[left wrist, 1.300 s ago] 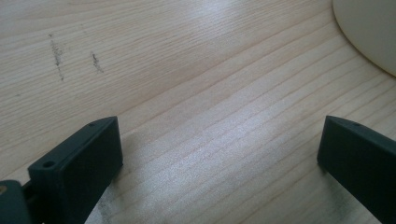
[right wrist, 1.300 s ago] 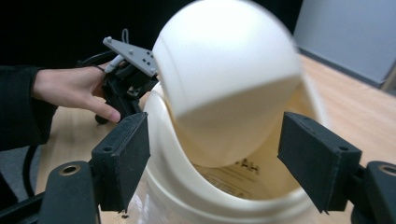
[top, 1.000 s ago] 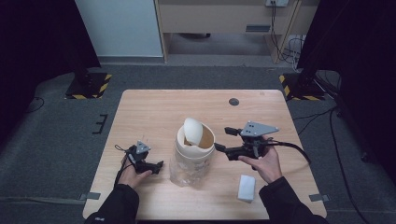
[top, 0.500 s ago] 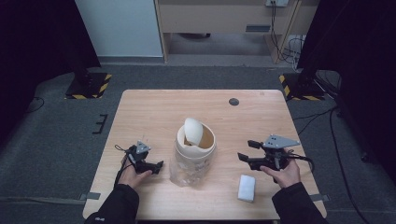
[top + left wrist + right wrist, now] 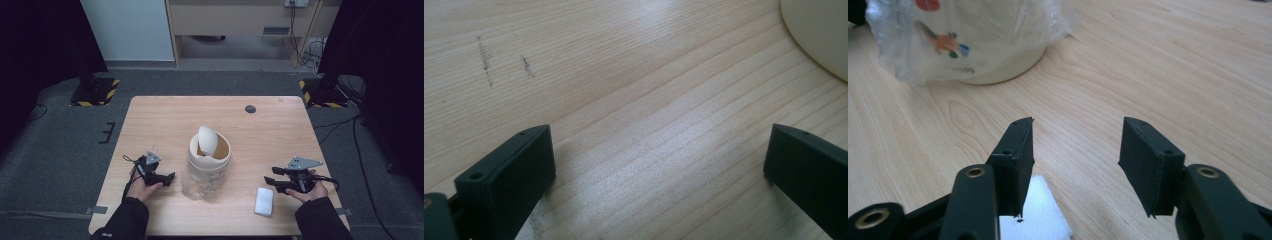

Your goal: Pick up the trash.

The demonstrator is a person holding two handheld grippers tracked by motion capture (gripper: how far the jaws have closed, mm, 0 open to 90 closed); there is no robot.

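A cream bin [image 5: 210, 151] with a tilted swing lid [image 5: 206, 138] stands mid-table. A clear plastic bag [image 5: 196, 184] with printed marks hangs against its front. A white block [image 5: 264, 201] lies flat near the front right. My left gripper [image 5: 169, 178] rests on the table left of the bin, open, with bare wood between its jaws [image 5: 659, 150]; the bin's cream edge [image 5: 819, 35] shows at the top right. My right gripper [image 5: 269, 181] sits just above the white block, open [image 5: 1075, 137], pointing at the bin and bag [image 5: 963, 35]. The block's corner [image 5: 1040, 215] lies under its left jaw.
A small dark round disc [image 5: 250, 108] sits near the table's far edge. The wooden table [image 5: 165, 120] stands on grey carpet, with a pale cabinet and cables behind it. Two stand bases with yellow-black stripes flank the far corners.
My right gripper has left the bin's rim and moved right and toward the person, down to the table beside the white block. The left gripper has stayed put.
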